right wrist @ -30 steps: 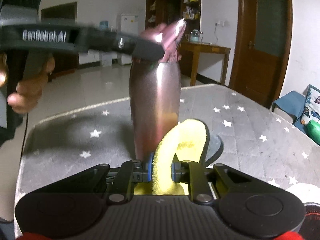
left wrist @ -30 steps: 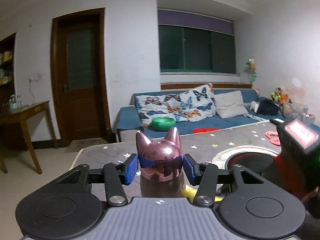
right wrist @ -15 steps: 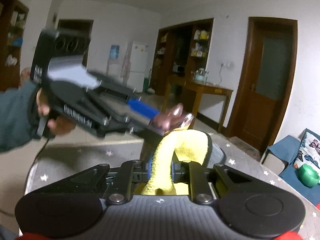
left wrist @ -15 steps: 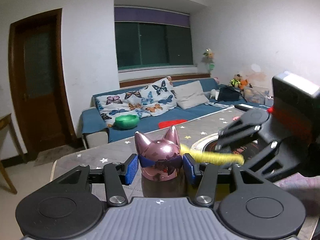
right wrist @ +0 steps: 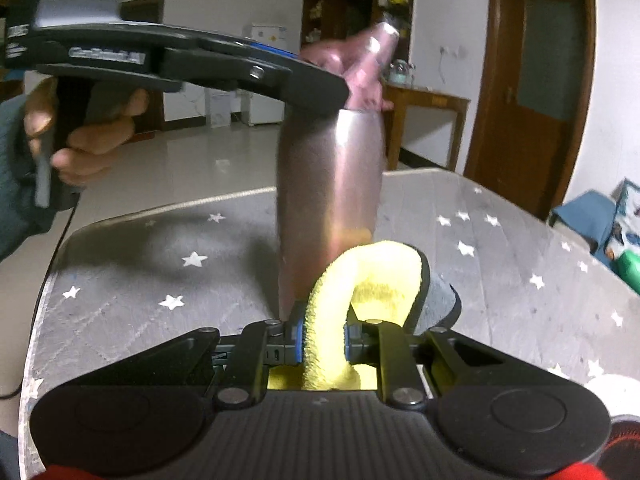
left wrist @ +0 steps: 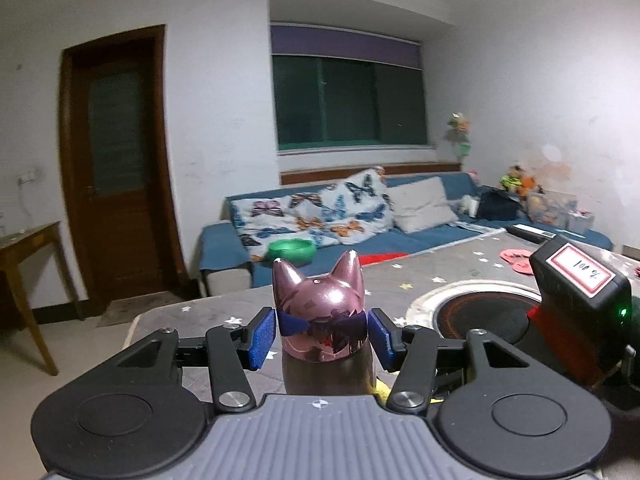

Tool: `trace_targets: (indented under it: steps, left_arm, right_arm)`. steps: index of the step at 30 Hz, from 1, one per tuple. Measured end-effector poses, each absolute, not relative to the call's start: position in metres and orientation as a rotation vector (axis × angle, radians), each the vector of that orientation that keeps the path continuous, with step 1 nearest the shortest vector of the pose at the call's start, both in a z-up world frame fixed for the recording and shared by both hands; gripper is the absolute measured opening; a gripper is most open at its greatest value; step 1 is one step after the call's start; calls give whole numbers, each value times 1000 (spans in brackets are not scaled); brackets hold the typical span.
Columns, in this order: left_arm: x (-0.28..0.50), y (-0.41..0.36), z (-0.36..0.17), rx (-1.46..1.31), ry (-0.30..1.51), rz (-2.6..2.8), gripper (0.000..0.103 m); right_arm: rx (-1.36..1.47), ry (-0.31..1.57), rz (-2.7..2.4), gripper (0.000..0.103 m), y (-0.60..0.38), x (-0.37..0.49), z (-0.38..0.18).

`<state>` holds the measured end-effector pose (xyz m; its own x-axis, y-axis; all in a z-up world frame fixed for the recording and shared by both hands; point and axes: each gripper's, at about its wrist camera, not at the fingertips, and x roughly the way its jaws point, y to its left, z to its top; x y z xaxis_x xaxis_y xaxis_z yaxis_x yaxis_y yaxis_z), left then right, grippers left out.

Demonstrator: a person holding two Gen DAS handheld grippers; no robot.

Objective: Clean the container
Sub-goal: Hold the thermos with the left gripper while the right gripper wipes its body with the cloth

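Observation:
A pink metal bottle (right wrist: pixel 328 196) with a cat-ear lid (left wrist: pixel 322 320) stands upright over the grey star-patterned table (right wrist: pixel 160 248). My left gripper (left wrist: pixel 322 336) is shut on the lid; its blue pads (left wrist: pixel 262 338) press both sides. In the right wrist view the left gripper (right wrist: pixel 328 88) reaches in from the left at the bottle's top. My right gripper (right wrist: pixel 322 344) is shut on a folded yellow cloth (right wrist: pixel 360 280), which lies against the lower part of the bottle. The right gripper's body (left wrist: pixel 576 304) shows low at the right in the left wrist view.
A round stove inset (left wrist: pixel 476 312) lies in the table at the right. Behind the table are a blue sofa (left wrist: pixel 400 232) with pillows and a green bowl (left wrist: pixel 291 250). A wooden door (left wrist: pixel 116 168) and a side table (left wrist: pixel 24 264) stand to the left.
The right gripper with the cloth has come down from the lid's height to the lower part of the bottle. The left gripper still holds the lid and has turned back left.

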<state>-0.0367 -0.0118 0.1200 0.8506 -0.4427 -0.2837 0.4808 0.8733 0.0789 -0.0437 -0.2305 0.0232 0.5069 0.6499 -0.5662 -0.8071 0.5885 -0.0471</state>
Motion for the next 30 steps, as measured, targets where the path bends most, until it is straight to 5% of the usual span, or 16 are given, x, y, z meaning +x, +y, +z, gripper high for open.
trace_targets:
  steps: [8, 20, 30]
  left_arm:
    - [-45, -19, 121, 117, 248, -427, 51]
    - [-27, 8, 126, 195, 254, -654, 51]
    - [-25, 2, 119, 194, 233, -646, 53]
  right_arm:
    - [-225, 541, 876, 16, -246, -33, 36]
    - [-359, 269, 907, 16, -248, -55, 105]
    - [-435, 378, 902, 16, -230, -54, 62]
